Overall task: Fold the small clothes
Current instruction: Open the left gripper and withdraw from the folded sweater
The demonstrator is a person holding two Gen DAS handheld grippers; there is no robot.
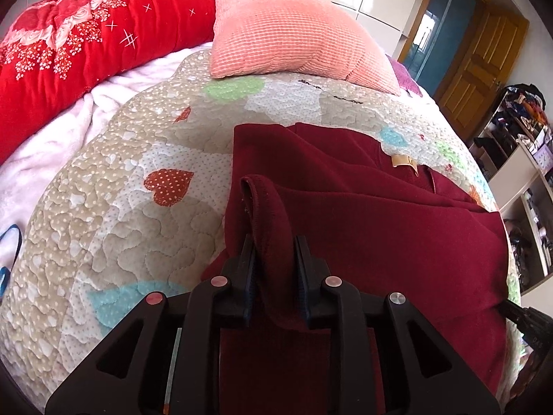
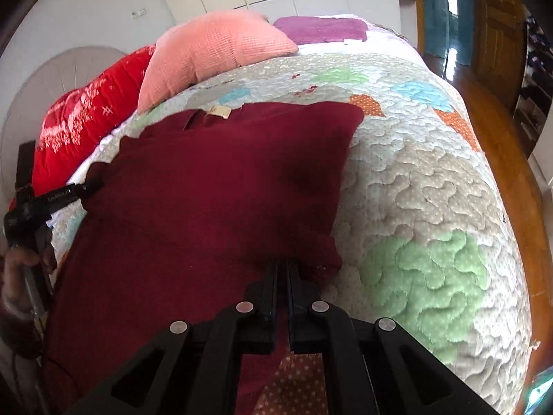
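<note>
Left wrist view: a pink pillow [image 1: 293, 31] and red duvet [image 1: 86, 45] lie beyond the maroon garment [image 1: 380, 228] spread on the quilted bed [image 1: 114, 214]. Left tongs [image 1: 274, 242] angle downward, slightly apart, a hem fold between them. Right tongs [image 2: 283, 266] are clamped together on the garment's edge.

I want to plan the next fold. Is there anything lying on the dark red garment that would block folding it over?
Nothing visible does. The dark red garment has only its own tan label on it. The pink pillow lies farther up the quilt, apart from the garment.
</note>
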